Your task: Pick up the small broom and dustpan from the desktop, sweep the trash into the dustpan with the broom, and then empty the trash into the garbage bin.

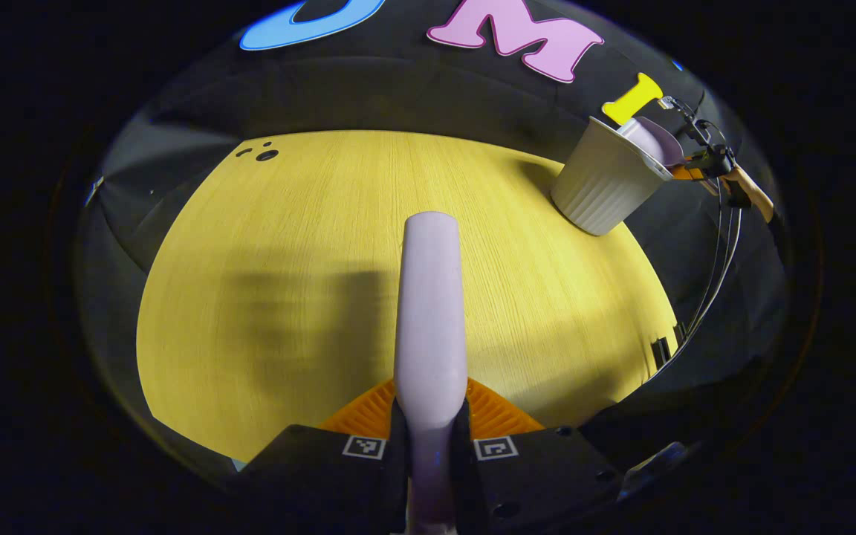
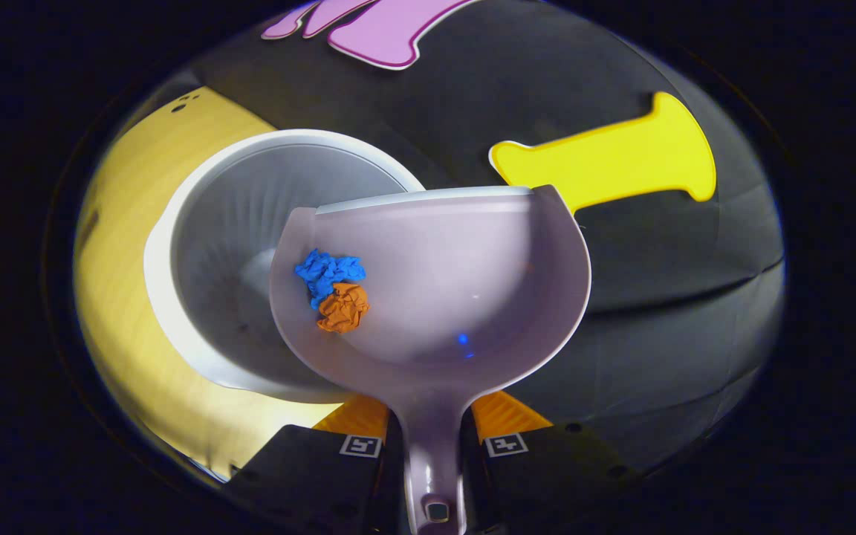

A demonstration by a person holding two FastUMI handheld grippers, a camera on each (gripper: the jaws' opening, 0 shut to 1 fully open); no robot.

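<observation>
My left gripper (image 1: 430, 416) is shut on a lilac broom handle (image 1: 432, 297) that points forward over the yellow wooden table (image 1: 287, 260); the bristles are hidden. At the table's far right stands a white ribbed garbage bin (image 1: 606, 186), with the lilac dustpan (image 1: 655, 137) held at its rim by the other gripper (image 1: 710, 163). In the right gripper view my right gripper (image 2: 432, 431) is shut on the handle of the dustpan (image 2: 458, 282), which hangs over the open bin (image 2: 205, 245). A blue paper wad (image 2: 328, 271) and an orange one (image 2: 344, 308) lie in the pan's left part.
Small dark holes (image 1: 264, 154) mark the table's far left corner. Cables (image 1: 718, 260) hang beside the table's right edge. The bin stands close to the table's edge (image 2: 123, 245), with the black cloth wall behind it.
</observation>
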